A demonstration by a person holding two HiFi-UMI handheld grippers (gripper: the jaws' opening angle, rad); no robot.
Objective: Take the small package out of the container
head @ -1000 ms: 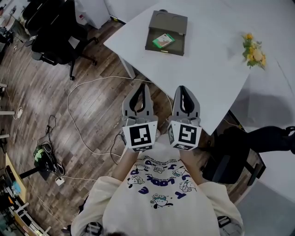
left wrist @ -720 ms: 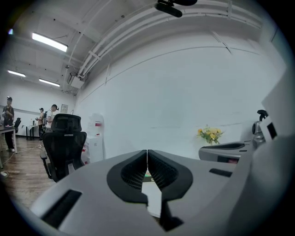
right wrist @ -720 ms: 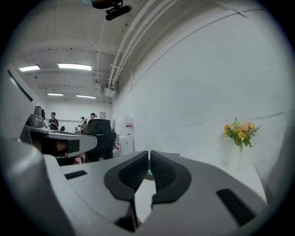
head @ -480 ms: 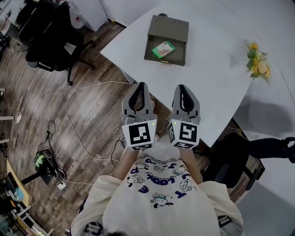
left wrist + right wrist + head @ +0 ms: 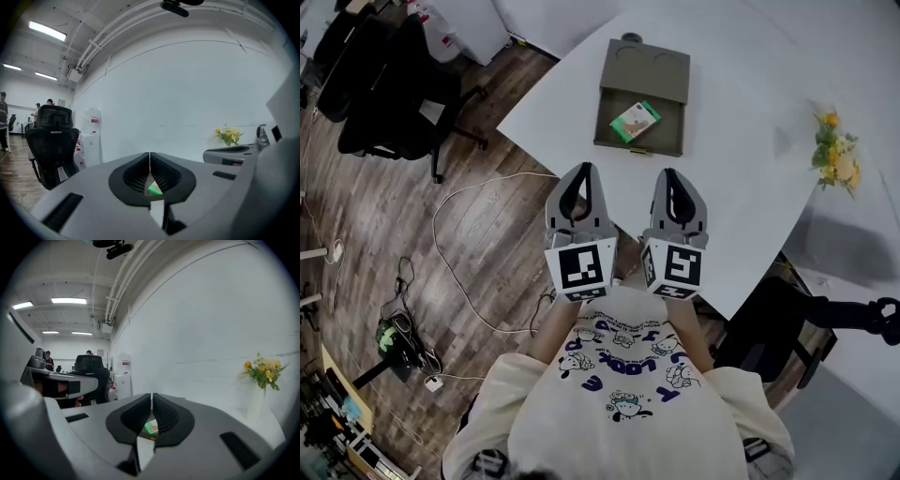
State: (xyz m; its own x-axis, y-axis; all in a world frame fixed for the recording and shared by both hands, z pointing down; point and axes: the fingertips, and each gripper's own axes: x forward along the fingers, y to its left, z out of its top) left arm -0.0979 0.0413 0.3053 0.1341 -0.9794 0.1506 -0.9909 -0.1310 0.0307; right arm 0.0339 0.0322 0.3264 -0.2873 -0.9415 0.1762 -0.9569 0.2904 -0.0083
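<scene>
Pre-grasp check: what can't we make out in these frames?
Print on the package: too small in head view.
The package and container in the gripper views: the shut left claw and right claw cover all but a sliver.
Depth of the container: head view looks steeply down on it.
The person's hands: under the marker cubes, head view.

Floor is dark wood-look planks with a white cable looping across it (a tangle of wires sits lower left too). A big white table fills the upper right, with a small bunch of yellow flowers near its far edge. Black office chairs are parked upper left, and another dark chair sits by the table's near corner. Walls are plain white, with strip lights and pipes along the ceiling.
</scene>
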